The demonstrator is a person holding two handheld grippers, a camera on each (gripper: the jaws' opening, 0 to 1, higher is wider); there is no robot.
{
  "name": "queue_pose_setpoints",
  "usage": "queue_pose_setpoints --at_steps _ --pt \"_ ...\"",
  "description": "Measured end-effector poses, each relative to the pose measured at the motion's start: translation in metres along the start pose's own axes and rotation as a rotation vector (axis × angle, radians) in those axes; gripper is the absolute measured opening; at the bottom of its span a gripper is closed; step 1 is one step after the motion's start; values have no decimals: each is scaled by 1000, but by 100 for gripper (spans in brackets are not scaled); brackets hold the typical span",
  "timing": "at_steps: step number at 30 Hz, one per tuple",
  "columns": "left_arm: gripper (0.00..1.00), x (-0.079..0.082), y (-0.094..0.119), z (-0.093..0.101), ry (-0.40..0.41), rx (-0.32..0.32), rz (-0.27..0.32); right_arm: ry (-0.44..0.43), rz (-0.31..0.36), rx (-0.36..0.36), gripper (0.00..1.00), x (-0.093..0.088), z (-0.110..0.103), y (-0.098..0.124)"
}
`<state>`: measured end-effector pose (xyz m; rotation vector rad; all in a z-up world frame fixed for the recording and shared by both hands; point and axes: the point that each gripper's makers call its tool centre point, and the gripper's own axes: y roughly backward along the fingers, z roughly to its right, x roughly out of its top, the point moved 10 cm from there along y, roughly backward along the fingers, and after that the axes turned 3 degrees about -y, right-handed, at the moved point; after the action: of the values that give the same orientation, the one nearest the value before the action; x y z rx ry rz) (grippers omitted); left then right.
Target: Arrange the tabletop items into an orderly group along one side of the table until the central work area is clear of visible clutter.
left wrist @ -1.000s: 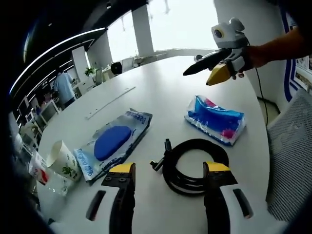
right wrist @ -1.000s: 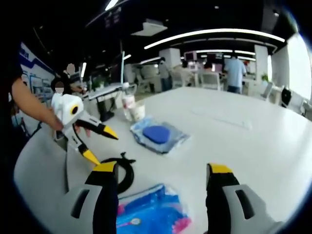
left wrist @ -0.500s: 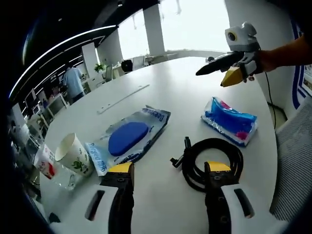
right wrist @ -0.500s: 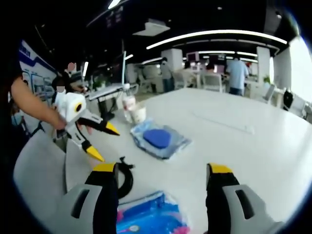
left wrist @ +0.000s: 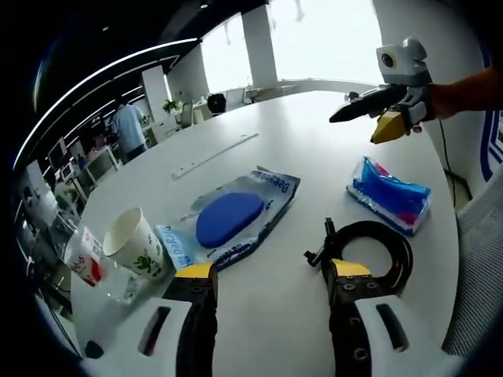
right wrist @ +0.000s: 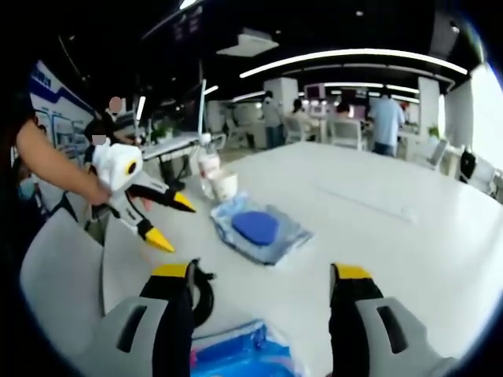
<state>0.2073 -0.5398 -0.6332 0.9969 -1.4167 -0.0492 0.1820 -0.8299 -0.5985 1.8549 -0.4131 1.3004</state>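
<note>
- Tabletop items lie spread on the white table (left wrist: 314,133): a coiled black cable (left wrist: 369,255), a clear pouch with a blue oval pad (left wrist: 232,220), a blue and pink packet (left wrist: 391,195), a paper cup (left wrist: 140,245) and a small red and white carton (left wrist: 82,258) beside it.
- Compared with 1 second ago, the left gripper view has swung toward the cup. The cup and carton are now more inside the picture, and the cable sits partly behind the right jaw. I judge that the camera moved, not the things.
- Left gripper (left wrist: 271,276): its 2 jaws stand wide apart with nothing between them, above the bare table between the pouch and the cable.
- Right gripper (right wrist: 259,275): the jaws are also wide apart and empty. In the right gripper view the packet has slid lower toward the edge, so this gripper seems to have lifted or pulled back a little.
- In the left gripper view the right gripper hangs in the air past the packet, well above the table.
- For the task this means nothing is gathered yet. All 5 items remain scattered across the middle, and probably the left gripper is choosing its first object.
</note>
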Motion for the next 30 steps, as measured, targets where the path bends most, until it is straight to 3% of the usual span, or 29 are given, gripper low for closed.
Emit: queue_pose_setpoints --at_steps 20,30 --pt "52 -9 -2 -20 16 42 -32 40 -49 -33 56 1 4 -18" --pt "48 -13 -4 -28 7 68 -58 21 -82 -63 45 -7 7 -27"
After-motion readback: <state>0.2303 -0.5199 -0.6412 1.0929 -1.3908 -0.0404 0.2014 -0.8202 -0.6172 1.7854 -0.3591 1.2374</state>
